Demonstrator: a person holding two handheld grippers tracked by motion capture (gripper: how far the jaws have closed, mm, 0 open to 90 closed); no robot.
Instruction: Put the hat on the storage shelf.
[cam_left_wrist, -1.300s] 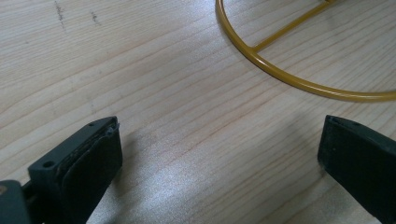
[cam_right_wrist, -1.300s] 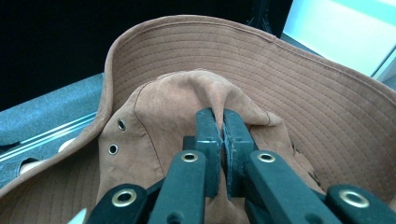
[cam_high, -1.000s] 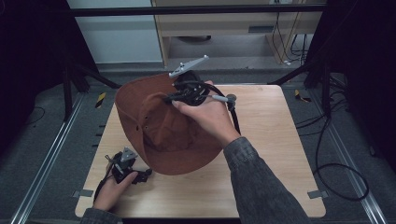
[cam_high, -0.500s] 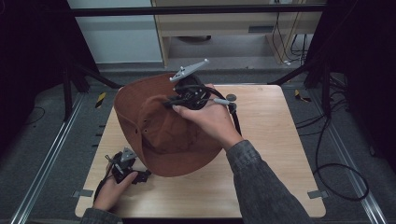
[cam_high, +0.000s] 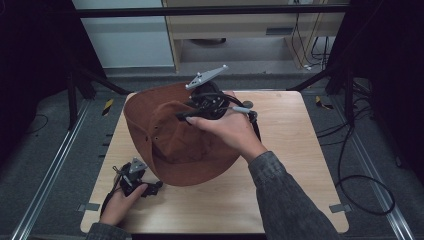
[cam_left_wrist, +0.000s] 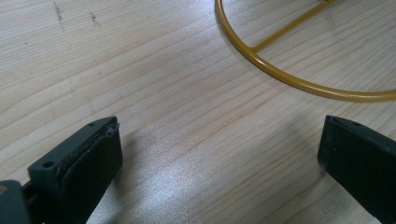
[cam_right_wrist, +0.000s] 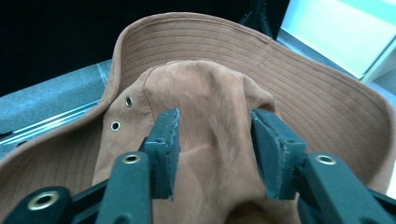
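1. Left gripper (cam_high: 152, 188): jaws wide apart, empty, low over the wooden table (cam_left_wrist: 177, 140); yellow wire ring (cam_left_wrist: 299, 84) just ahead.
2. Right gripper (cam_right_wrist: 215, 149): clamped on the brown suede hat (cam_right_wrist: 210, 107) crown, brim beyond, hat lifted and tilted.
3. Progress: hat grasped; its destination cannot be judged.

The right gripper (cam_high: 187, 116) carries the brown hat (cam_high: 170, 145) slightly nearer, the hat tilting a little more upright.

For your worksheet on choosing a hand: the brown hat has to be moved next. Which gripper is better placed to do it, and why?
The right gripper. Its jaws already pinch the crown of the brown hat. The left gripper rests open, low on the table near its front left corner, beside a yellow wire ring, holding nothing.
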